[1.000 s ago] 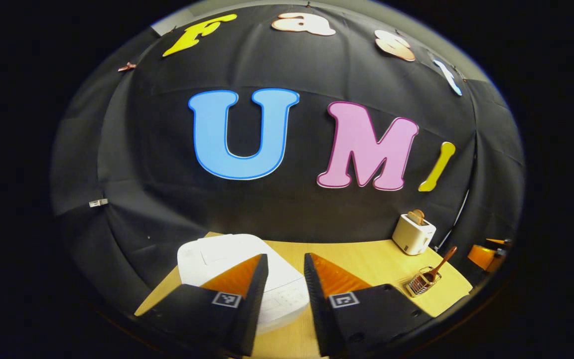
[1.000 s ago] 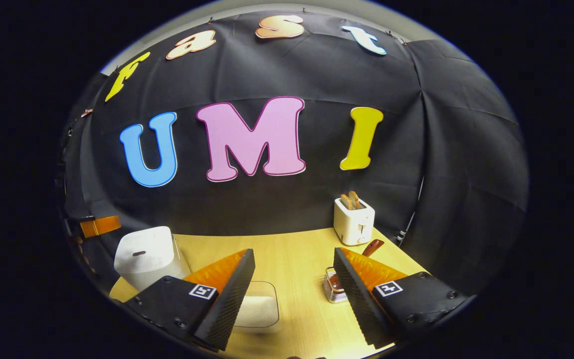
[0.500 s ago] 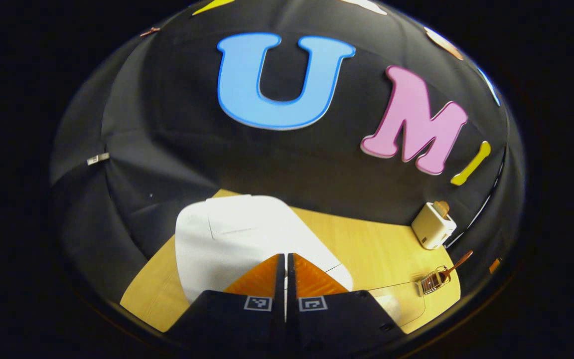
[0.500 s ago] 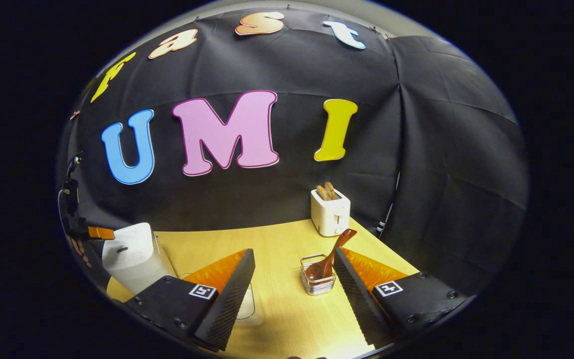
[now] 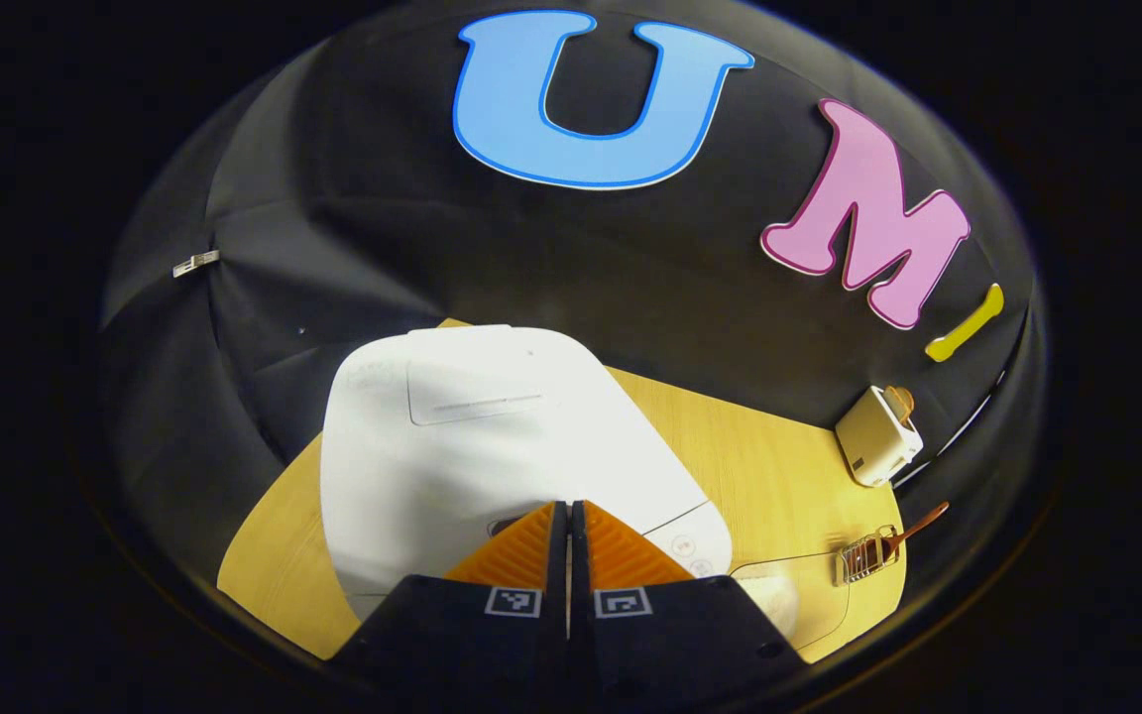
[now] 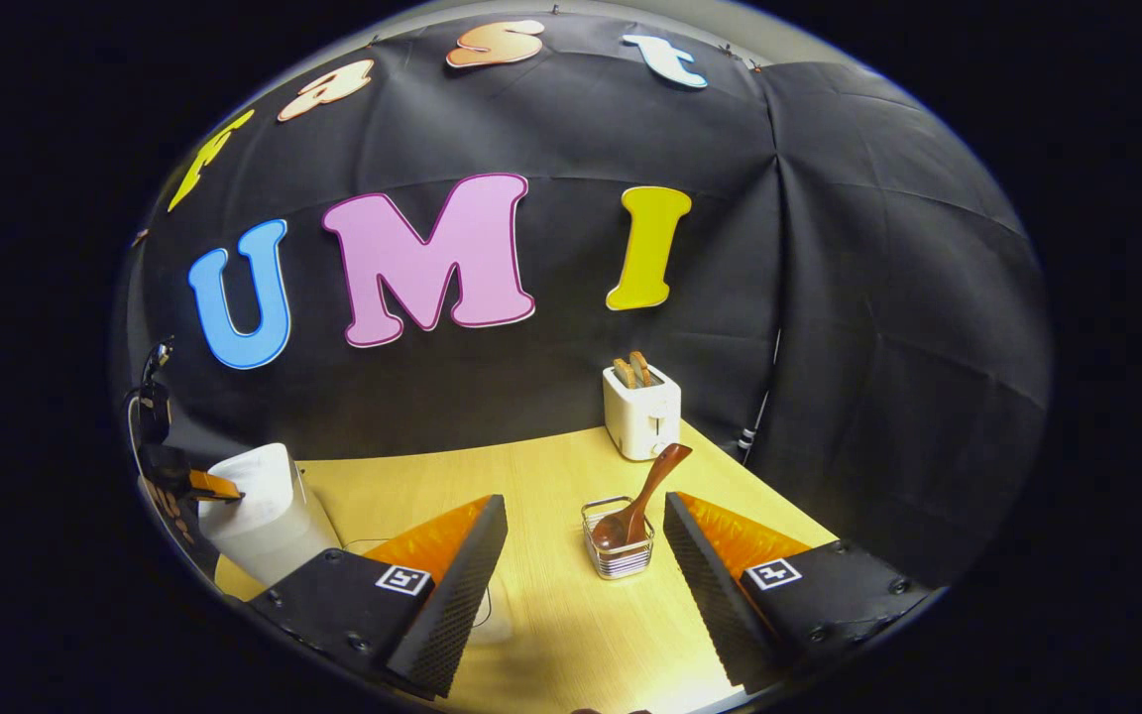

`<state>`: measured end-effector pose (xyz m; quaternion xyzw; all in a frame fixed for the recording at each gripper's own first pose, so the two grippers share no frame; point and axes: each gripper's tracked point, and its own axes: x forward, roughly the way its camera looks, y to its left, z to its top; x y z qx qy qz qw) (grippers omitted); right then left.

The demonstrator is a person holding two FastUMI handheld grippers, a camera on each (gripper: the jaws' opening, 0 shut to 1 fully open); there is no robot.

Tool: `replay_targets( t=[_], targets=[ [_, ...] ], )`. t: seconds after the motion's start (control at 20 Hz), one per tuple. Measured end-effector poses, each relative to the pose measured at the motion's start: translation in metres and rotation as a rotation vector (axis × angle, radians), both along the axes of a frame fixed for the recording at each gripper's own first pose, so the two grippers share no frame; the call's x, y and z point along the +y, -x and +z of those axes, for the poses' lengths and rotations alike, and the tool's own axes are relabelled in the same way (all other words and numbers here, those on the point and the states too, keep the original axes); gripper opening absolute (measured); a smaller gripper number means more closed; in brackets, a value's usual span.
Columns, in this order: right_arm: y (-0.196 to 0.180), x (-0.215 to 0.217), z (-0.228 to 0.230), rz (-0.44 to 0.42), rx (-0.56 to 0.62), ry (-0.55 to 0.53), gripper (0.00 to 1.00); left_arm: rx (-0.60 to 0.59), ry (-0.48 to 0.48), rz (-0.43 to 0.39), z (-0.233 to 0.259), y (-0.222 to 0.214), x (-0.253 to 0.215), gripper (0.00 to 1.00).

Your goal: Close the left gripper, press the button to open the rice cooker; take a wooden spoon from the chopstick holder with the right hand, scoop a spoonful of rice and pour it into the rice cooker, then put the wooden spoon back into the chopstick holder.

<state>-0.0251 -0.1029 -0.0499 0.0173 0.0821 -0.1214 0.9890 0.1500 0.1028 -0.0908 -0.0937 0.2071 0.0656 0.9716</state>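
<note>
Nearest in the left gripper view, the left gripper (image 5: 568,511) has its two fingers pressed flat together, nothing between them, tips poised over the front edge of the white rice cooker (image 5: 472,436). The lid is down — the cooker sits closed on the wooden counter (image 5: 759,466). Whether the tips actually touch the cooker cannot be told from here. Just right of the fingers, small round buttons (image 5: 682,544) mark the cooker's front panel, and beside that stands a clear container (image 5: 809,595) with white rice in it. Farther right, the wire chopstick holder (image 5: 866,558) carries the wooden spoon (image 5: 913,523), handle leaning out to the right. Beyond that, a white toaster (image 5: 878,436) sits against the black cloth wall.

Over to the right gripper view: the right gripper (image 6: 586,511) is spread wide, holding nothing. Straight ahead, between its fingers, stands the chopstick holder (image 6: 617,547), the wooden spoon (image 6: 640,496) bowl-down inside with its handle tilting up and right — gripper and spoon still apart. Behind it, the toaster (image 6: 642,412) with bread in its slots. Far left, the rice cooker (image 6: 259,506), with the other gripper at its top edge.
</note>
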Motion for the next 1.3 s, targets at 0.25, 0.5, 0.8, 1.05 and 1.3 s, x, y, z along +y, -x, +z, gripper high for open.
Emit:
replay_targets(
  t=[0.25,0.5,0.8,1.05,1.3],
  targets=[
    [-0.003,0.007,-0.002,0.039,0.004,0.006,0.99,0.005,0.112,0.029,-0.003,-0.005,-0.001,0.06],
    [-0.007,-0.003,-0.009,0.032,0.010,-0.028,0.99,0.043,0.230,0.024,-0.004,-0.004,0.001,0.05],
    [-0.012,-0.004,-0.017,0.054,0.024,-0.073,0.99,-0.044,0.240,0.051,0.023,0.000,0.003,0.06],
    [-0.019,-0.014,-0.019,0.064,0.021,-0.075,0.99,-0.223,-0.019,0.065,0.103,0.011,0.004,0.06],
    [-0.038,-0.026,-0.019,0.072,0.022,-0.078,0.99,-0.295,-0.060,0.051,0.136,0.033,-0.019,0.05]
  ],
)
